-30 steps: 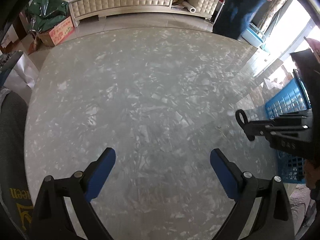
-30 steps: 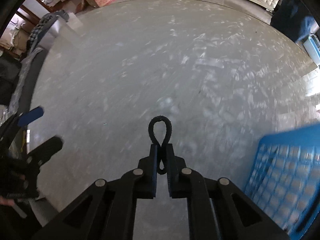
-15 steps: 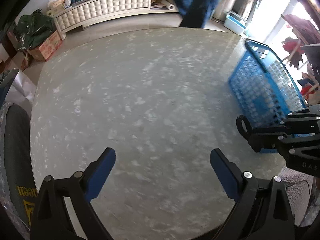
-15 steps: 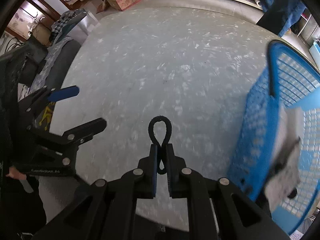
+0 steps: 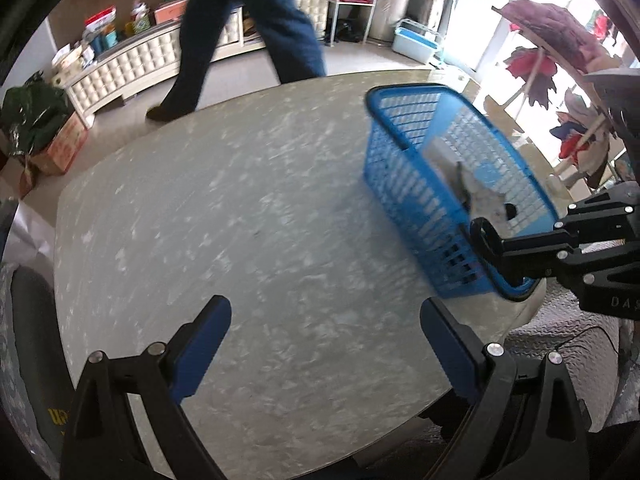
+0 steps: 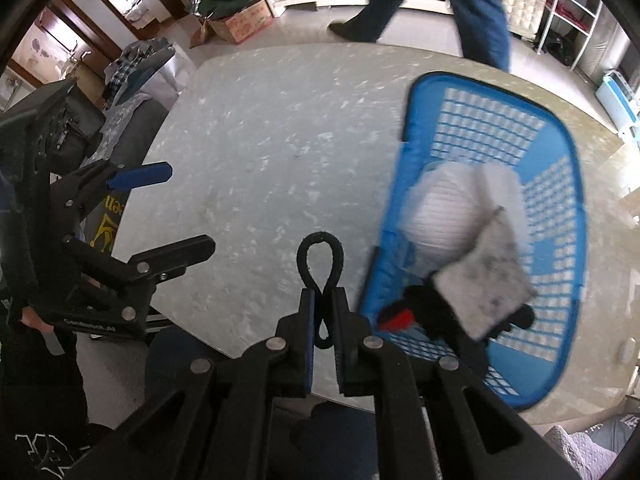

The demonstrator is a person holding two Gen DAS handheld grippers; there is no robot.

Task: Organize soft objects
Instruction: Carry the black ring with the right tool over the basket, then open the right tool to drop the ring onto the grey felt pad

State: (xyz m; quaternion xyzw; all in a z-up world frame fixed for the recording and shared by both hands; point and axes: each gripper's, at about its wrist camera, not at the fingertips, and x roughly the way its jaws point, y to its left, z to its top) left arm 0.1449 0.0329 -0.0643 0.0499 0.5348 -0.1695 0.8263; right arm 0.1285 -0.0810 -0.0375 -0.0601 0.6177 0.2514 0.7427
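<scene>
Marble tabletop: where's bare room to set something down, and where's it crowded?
Free: the speckled grey marble tabletop is bare from its far edge to the near edge, left of the blue plastic mesh basket. Crowded: the right side, where the basket holds white and grey soft items.

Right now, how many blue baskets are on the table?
1. The blue basket stands on the table near its edge, holding soft items. Parts of the table lie outside both views, so another could be hidden.
</scene>
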